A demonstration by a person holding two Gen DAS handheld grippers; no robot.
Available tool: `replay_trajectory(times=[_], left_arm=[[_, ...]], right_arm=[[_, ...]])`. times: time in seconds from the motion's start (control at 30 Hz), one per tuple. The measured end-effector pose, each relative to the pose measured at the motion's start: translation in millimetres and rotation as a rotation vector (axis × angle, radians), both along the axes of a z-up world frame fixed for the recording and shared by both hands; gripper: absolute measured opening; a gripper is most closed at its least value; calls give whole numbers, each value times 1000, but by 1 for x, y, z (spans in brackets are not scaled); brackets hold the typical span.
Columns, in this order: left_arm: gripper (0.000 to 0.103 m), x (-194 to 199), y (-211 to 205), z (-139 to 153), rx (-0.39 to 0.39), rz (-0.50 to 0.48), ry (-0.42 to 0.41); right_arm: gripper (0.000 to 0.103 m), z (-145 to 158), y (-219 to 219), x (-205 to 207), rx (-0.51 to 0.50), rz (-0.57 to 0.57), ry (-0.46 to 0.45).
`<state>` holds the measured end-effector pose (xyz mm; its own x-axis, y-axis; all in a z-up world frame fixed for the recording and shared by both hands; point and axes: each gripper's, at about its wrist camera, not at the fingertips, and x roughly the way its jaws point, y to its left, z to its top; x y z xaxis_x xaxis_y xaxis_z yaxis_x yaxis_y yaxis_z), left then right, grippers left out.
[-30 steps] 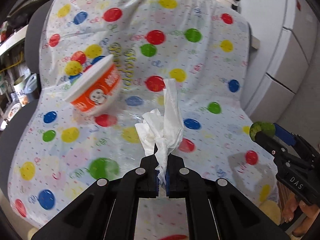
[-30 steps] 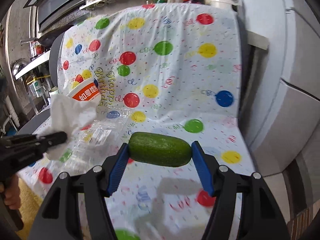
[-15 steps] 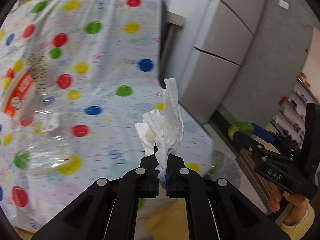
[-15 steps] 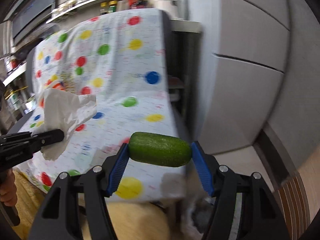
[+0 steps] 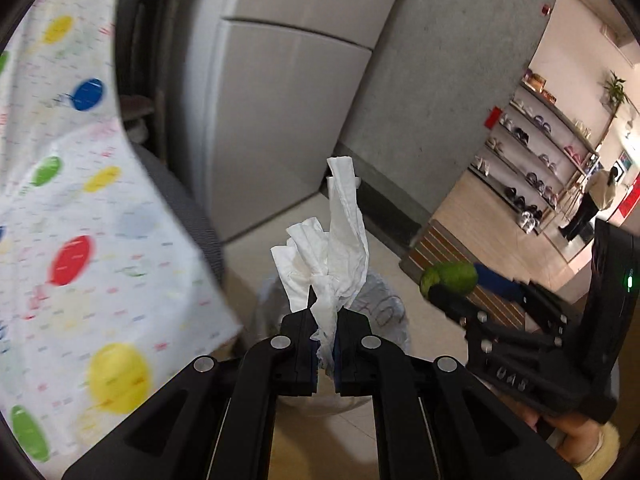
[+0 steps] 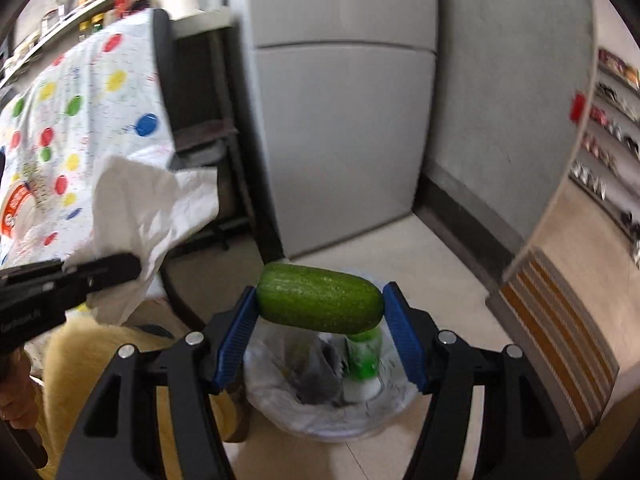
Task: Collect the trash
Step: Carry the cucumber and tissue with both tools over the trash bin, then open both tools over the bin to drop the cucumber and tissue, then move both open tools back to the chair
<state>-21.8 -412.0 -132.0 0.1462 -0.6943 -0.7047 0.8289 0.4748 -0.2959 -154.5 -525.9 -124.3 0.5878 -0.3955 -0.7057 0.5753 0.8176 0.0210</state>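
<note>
My left gripper (image 5: 325, 320) is shut on a crumpled white tissue (image 5: 332, 256) that sticks up from its jaws. Right behind the tissue, on the floor, stands a trash bin (image 5: 384, 312) lined with a clear bag. My right gripper (image 6: 320, 290) is shut on a green cucumber (image 6: 318, 303), gripped end to end between the blue pads (image 6: 236, 332) just above the bin (image 6: 280, 412). A green bottle (image 6: 362, 356) and dark wrappers lie inside it. In the right wrist view, the left gripper (image 6: 132, 266) and tissue (image 6: 148, 208) hang at the left.
The table under a polka-dot cloth (image 5: 80, 240) is at the left, with an orange noodle cup (image 6: 16, 208) on it. A grey fridge (image 5: 280, 100) and wall stand behind the bin. A striped mat (image 6: 560, 328) lies at the right. A person (image 5: 600, 196) stands far off by shelves.
Both grippers have swung right and a little down, off the table and over to the floor bin. Each keeps its hold: tissue in the left, cucumber in the right.
</note>
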Motion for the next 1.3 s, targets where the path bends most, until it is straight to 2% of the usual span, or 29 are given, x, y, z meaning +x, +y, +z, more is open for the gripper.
replay_trajectory(times=[0.27,0.3,0.37,0.43,0.53,0.63,0.73,0.87,1.03,1.1,1.3], left_arm=[[11,8,-59,-27,55,-37,26],[16,8,-63,-32,64,-47,36],[47,10,-73,-42,83,-75,59],[63,12,-76,-48,88,-69,55],[65,15,-73,-44,91,-60,57],[65,21,-56,-30,58,-28,34],[65,29,-28,-11,41,33,-7],[65,39,25,16,38,114,-104],[67,54,79,36,82,221,-174],[67,63,101,39,128,284,-196],[67,93,151,31,163,392,-143]], right_arm=[[64,-33,-45,-7,62,-72,25],[64,-38,-51,-5,73,-79,30],[64,-47,-63,-2,105,-80,27],[65,-59,-72,2,152,-78,35],[68,-70,-77,8,200,-86,38],[70,-63,-73,5,192,-101,17],[71,-40,-63,-2,153,-103,-13],[71,-5,-43,-10,92,-82,-62],[71,34,1,7,46,21,-114],[71,44,17,19,32,67,-128],[71,60,59,61,25,199,-153]])
